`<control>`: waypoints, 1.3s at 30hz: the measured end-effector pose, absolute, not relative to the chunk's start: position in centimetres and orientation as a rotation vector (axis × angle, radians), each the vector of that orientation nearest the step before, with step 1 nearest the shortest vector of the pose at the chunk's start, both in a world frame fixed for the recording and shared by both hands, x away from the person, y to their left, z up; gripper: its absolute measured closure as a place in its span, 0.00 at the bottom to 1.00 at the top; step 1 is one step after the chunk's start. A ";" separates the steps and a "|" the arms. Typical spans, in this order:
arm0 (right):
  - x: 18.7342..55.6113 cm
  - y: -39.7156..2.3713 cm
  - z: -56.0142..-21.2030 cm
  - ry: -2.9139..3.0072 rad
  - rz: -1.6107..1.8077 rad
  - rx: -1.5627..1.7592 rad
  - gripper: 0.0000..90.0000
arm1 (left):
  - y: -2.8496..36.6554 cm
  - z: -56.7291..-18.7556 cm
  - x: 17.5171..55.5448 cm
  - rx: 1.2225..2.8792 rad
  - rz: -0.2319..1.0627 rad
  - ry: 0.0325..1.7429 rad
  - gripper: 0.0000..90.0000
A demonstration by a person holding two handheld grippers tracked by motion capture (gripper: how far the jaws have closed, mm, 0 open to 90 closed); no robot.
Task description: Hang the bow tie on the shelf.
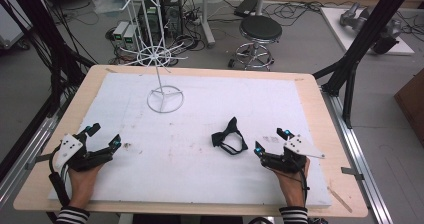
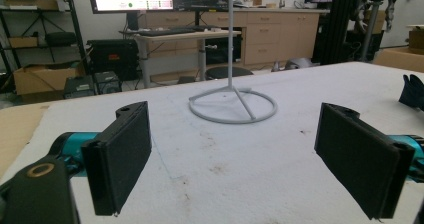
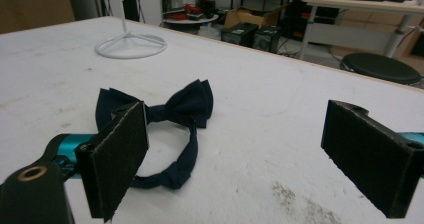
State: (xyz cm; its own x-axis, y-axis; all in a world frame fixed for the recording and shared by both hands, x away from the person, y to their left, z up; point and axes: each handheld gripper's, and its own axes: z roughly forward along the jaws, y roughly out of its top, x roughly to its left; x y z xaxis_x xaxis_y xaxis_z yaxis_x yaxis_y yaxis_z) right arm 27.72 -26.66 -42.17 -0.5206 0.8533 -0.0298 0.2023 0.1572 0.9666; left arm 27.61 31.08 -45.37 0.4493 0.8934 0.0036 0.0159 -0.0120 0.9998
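A dark navy bow tie (image 1: 229, 135) with its looped strap lies flat on the white board, right of centre. In the right gripper view the bow tie (image 3: 175, 115) sits just beyond the left jaw. My right gripper (image 1: 271, 140) rests on the board to the right of the tie, open and holding nothing. My left gripper (image 1: 104, 136) lies near the board's left edge, also open and holding nothing. A white wire display stand (image 1: 165, 98) rises at the back centre; its ring base (image 2: 233, 104) is straight ahead in the left gripper view.
The white foam board (image 1: 200, 174) covers a wooden table (image 1: 310, 86). Small dark stains (image 1: 127, 145) mark the board. Behind the table are a black stool (image 1: 260, 31), cables and black frame posts (image 1: 367, 31).
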 end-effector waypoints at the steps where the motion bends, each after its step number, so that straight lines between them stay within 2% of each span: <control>1: 27.9 -26.6 -41.9 1.846 1.387 1.007 0.12 | 31.1 -45.4 27.6 1.412 0.857 0.867 0.17; 12: 30.1 -25.0 -40.1 2.002 1.320 0.984 0.12 | 31.1 -45.4 27.6 1.414 0.857 0.867 0.17; 15: 30.7 -24.7 -39.9 2.054 1.287 0.975 0.17 | 31.1 -45.4 27.6 1.415 0.856 0.868 0.17; 28: 32.4 -22.9 -38.9 2.154 1.209 0.922 0.20 | 31.1 -45.4 27.6 1.414 0.855 0.867 0.17; 39: 34.5 -21.5 -39.3 2.255 1.109 0.933 0.23 | 31.1 -45.4 27.7 1.417 0.852 0.868 0.17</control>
